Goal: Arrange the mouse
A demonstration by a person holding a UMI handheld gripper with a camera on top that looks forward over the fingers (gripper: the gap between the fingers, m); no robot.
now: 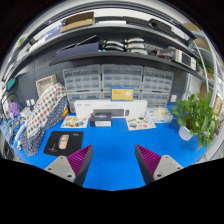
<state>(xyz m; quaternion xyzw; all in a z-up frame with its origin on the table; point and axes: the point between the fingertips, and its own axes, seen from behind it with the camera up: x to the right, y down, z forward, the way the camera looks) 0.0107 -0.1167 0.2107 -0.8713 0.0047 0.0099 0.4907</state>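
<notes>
A pale mouse [64,142] lies on a black mouse mat [65,143] on the blue table [115,145], ahead of my left finger and a little to its left. My gripper [113,160] hovers over bare blue tabletop with its fingers wide apart and nothing between them. The magenta pads [82,157] face each other across the gap. The mouse is well clear of both fingers.
A white box [102,121] and small items sit at the table's far side before a white counter [110,108]. A potted plant [196,115] stands to the right. A patterned cloth [42,112] leans at the left. Shelves with bins line the back wall.
</notes>
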